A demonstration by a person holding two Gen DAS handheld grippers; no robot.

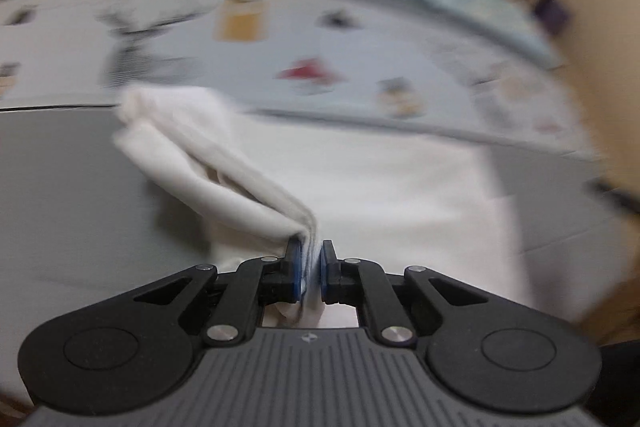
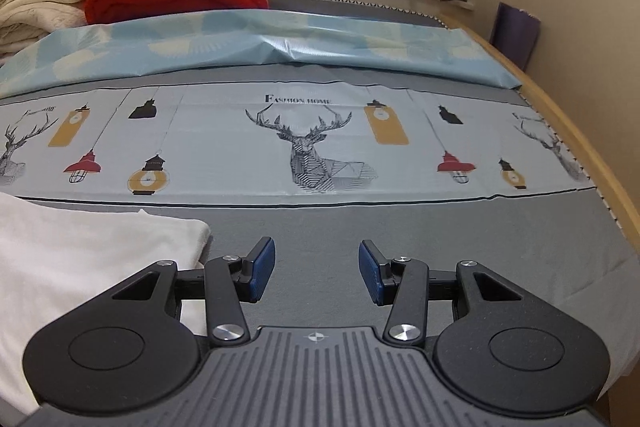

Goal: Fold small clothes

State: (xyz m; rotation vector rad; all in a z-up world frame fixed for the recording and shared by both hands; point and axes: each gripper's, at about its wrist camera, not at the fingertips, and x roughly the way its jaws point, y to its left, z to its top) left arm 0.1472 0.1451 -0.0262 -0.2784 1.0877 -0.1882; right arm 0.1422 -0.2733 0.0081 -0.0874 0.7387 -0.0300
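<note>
While left tongs point(image 1: 309, 263) pinch white garment point(image 1: 224, 163) fold, lifted off bed point(image 1: 60, 187) | right tongs point(image 2: 317, 273) wide apart, gripping nothing, garment's edge just left

both grippers, left gripper point(image 1: 311, 269) and right gripper point(image 2: 317, 277), are black with blue ribbed pads, silver screws, grey ridged bases.

Both wrist views look low along the bed sheet point(image 2: 400, 227); both share its deer-print band point(image 1: 280, 39).

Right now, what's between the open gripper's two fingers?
Nothing but bare grey bedsheet, seen in the right wrist view; the right gripper is open, and the white cloth lies off to its left.
</note>
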